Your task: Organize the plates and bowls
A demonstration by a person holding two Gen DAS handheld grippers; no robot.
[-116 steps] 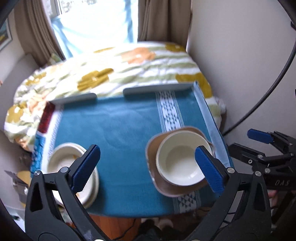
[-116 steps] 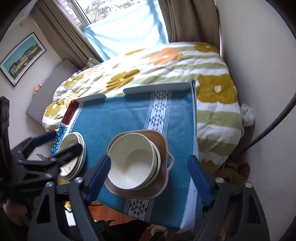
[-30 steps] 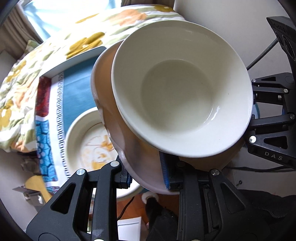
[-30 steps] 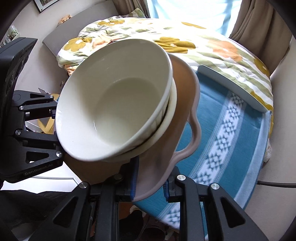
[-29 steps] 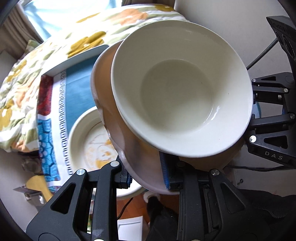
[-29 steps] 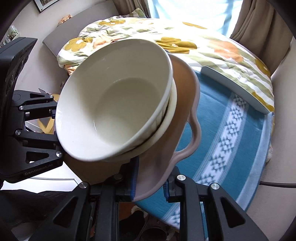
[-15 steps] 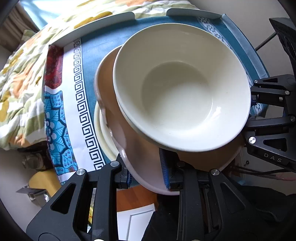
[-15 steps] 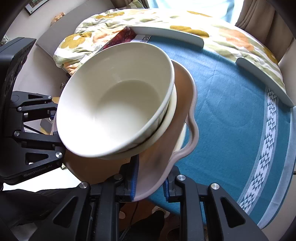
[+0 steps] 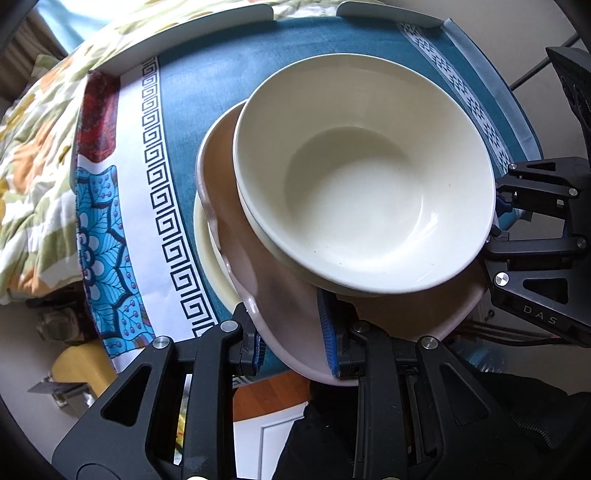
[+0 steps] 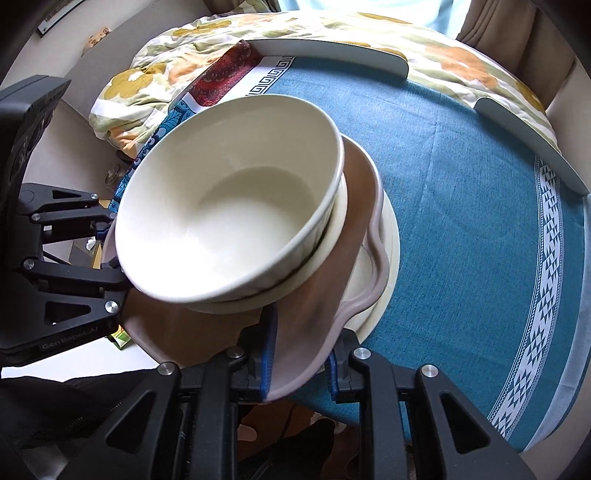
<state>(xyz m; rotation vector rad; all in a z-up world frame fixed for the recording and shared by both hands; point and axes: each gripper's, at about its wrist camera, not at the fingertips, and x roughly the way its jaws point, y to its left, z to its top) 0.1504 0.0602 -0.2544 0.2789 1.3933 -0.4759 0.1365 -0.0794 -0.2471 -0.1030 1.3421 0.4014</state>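
A pinkish-brown handled plate (image 9: 280,295) (image 10: 306,314) carries stacked cream bowls (image 9: 362,184) (image 10: 229,221). My left gripper (image 9: 295,343) is shut on the plate's near rim. My right gripper (image 10: 301,365) is shut on its opposite rim. Together they hold the load just over a stack of cream plates (image 9: 210,251) (image 10: 388,258) on the table's left side. Only an edge of that stack shows; whether the load touches it is hidden.
The table wears a teal cloth (image 9: 207,92) (image 10: 461,184) with patterned borders and grey raised edge guards (image 10: 332,51). A floral duvet (image 9: 33,147) lies beyond it. Wall and curtain stand to the right (image 10: 517,22).
Both grippers have carried the plate with bowls leftward and down over the cream plate stack. Earlier both were open and the plate sat on the table's right side.
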